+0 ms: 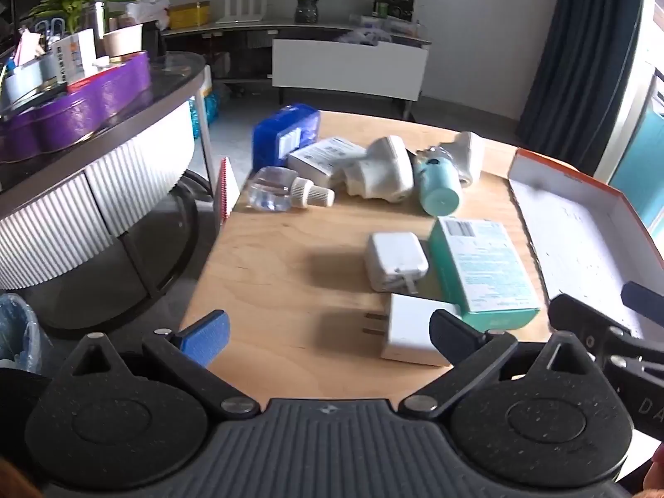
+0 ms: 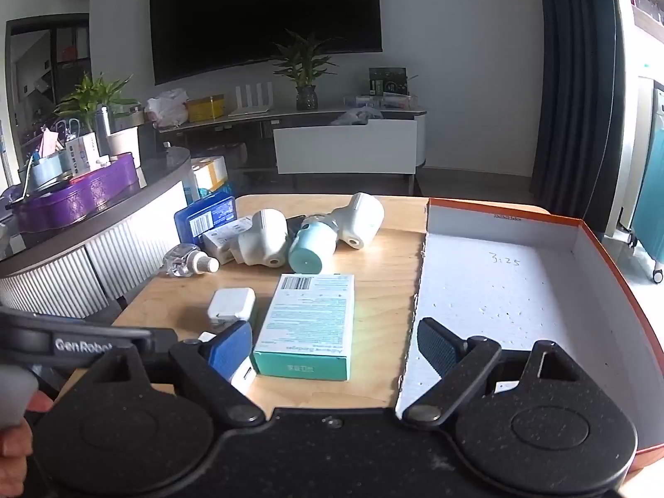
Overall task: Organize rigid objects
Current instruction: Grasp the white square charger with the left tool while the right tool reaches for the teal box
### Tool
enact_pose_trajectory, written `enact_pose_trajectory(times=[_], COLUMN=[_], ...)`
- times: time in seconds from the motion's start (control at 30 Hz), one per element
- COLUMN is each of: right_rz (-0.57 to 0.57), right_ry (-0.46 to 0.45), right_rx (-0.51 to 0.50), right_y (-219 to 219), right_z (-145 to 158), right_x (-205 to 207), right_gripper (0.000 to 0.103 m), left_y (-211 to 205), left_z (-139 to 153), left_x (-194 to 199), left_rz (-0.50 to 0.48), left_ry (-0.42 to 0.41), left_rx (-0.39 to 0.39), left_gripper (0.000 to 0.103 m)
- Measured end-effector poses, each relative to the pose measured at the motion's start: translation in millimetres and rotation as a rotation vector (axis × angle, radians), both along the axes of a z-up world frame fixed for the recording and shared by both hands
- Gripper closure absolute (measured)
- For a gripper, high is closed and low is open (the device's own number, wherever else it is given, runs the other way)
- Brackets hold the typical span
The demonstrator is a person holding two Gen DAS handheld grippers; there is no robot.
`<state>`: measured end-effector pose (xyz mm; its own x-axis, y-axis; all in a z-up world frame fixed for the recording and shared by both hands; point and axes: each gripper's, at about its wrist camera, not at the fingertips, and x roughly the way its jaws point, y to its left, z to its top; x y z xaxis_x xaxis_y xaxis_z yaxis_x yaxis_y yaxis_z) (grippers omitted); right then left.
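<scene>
Rigid items lie scattered on a small wooden table [image 1: 290, 290]. My left gripper [image 1: 328, 336] is open above its near edge. A white plug charger [image 1: 411, 332] lies just inside the right finger, untouched. Beyond it are a white square adapter [image 1: 396, 261] and a teal box [image 1: 481, 265]. My right gripper [image 2: 335, 348] is open too, and the teal box [image 2: 307, 323] lies flat between and ahead of its fingers. At the far side lie a teal cylinder [image 2: 309, 249], two white devices [image 2: 265, 242] [image 2: 361, 220], a clear bottle [image 2: 186, 261] and a blue case [image 2: 207, 216].
An open white box with orange rim [image 2: 577, 224] sits at the table's right, nothing inside. A grey ribbed cabinet [image 1: 83, 207] holding a purple tin [image 1: 83, 103] stands to the left. A TV stand and a plant are at the back wall. A hand [image 2: 16, 440] shows at the lower left.
</scene>
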<state>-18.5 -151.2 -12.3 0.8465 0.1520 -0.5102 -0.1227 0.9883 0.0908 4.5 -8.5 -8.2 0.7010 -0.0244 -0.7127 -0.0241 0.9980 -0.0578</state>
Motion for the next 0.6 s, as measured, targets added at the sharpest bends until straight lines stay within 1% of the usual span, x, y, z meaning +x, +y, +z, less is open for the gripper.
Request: enact_pose_trajectory(times=[0.07,0.1,0.17,0.23,0.3,0.33,0.43,0.47,0.6], right_rz=[-0.001,-0.004,-0.011,-0.01,-0.016,-0.017,-0.015,-0.016,-0.027], right_ry=[0.0,0.001,0.004,0.013,0.008,0.009,0.013,0.013,0.02], right_rx=[0.001,0.0,0.004,0.014,0.015,0.005,0.007,0.007,0.006], right_y=[-1,-2,-4,-10,-4,-4,-7,-8,-5], right_z=[-1,-1,-3,-4,-10,-4,-5,-4,-7], right_x=[2,5,11,14,8,5,6,5,12], right_gripper=[0.001,0.001,0.001,0.001,0.001,0.001,0.001,0.001,0.001], left_y=[-2,-6,-9,-14,-15,-15,-17,-18,-20], left_z=[2,1,-1,-3,-4,-4,-5,-6,-9], left_x=[-13,-7,-6,-1,0,0,1,2,4], left_rz=[-0.019,-0.022,-0.027,-0.032,-0.037,-0.038,-0.041,-0.041,-0.043], left_ry=[0.01,0.023,0.017,0.046,0.06,0.081,0.077,0.053,0.056], left_rx=[0.002,0.002,0.006,0.017,0.011,0.003,-0.013,-0.019,-0.024], left_gripper=[0.0,0.0,0.0,0.0,0.0,0.0,0.0,0.0,0.0])
